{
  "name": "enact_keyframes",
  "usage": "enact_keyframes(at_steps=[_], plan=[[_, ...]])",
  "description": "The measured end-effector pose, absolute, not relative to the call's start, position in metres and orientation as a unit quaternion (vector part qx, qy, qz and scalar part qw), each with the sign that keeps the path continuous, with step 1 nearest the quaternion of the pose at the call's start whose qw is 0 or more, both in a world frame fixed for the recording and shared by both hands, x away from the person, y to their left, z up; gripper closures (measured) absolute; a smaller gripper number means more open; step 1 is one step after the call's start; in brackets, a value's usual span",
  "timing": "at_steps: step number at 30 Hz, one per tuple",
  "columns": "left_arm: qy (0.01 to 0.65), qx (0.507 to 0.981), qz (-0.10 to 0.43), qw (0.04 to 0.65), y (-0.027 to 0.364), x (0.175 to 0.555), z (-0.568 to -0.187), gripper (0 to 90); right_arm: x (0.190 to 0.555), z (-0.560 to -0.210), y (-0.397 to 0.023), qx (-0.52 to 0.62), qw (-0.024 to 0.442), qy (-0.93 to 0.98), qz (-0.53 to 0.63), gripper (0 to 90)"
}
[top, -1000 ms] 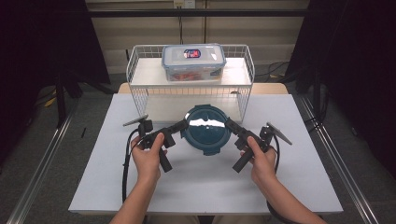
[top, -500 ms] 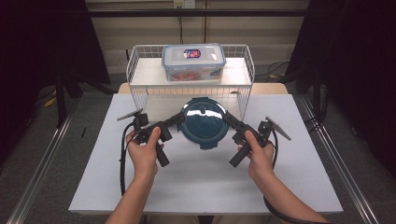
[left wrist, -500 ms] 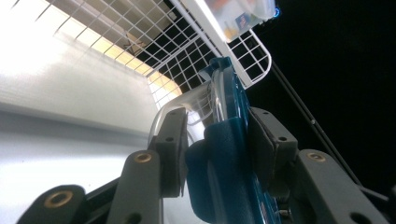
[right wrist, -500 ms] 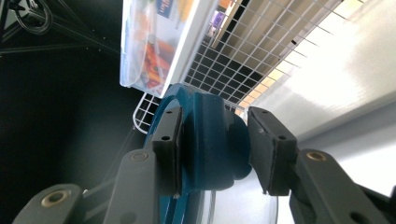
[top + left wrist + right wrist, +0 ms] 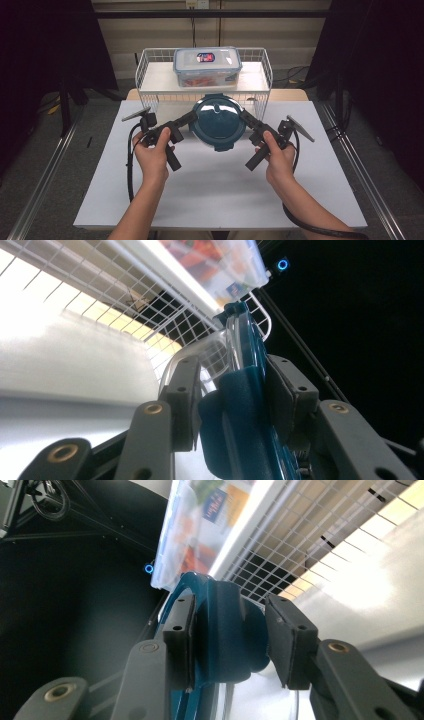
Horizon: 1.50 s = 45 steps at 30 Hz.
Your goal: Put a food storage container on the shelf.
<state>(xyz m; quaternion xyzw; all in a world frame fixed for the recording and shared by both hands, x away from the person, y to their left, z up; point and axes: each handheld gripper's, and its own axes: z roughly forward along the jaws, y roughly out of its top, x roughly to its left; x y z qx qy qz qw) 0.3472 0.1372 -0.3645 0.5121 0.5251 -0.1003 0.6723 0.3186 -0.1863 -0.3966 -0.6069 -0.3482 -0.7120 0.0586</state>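
A round dark-teal container with a clear lid (image 5: 217, 121) hangs above the white table, just in front of the wire basket (image 5: 260, 102). My left gripper (image 5: 191, 118) is shut on its left edge and my right gripper (image 5: 244, 116) is shut on its right edge. In the left gripper view the jaws clamp a teal latch and the rim of the container (image 5: 245, 405). In the right gripper view the pads (image 5: 180, 630) squeeze the other teal latch (image 5: 225, 625). A clear rectangular box of food (image 5: 207, 65) sits inside the basket.
The white wire basket stands at the table's far edge on a raised white shelf (image 5: 160, 80). The white tabletop (image 5: 215, 195) spreads out below the hands. Metal rails (image 5: 45, 175) run along both sides, with dark curtains beyond.
Both grippers have carried the round container up and farther away, so it now overlaps the basket's front wall. The grip on both sides is unchanged.
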Motion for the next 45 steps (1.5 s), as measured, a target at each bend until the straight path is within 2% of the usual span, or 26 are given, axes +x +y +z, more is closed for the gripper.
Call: enact_keyframes(at_steps=[2, 32, 45], plan=[[0.516, 0.521, -0.096, 0.673, 0.139, 0.348, -0.362, 59.2, 0.32, -0.391, -0.186, -0.606, 0.059, -0.346, -0.714, 58.0], [0.487, 0.498, -0.076, 0.714, 0.142, 0.367, -0.295, 59.4, 0.342, -0.325, -0.174, -0.572, 0.033, -0.32, -0.754, 58.3], [0.483, 0.486, -0.069, 0.725, 0.142, 0.391, -0.268, 59.6, 0.366, -0.295, -0.17, -0.566, 0.019, -0.311, -0.763, 58.3]])
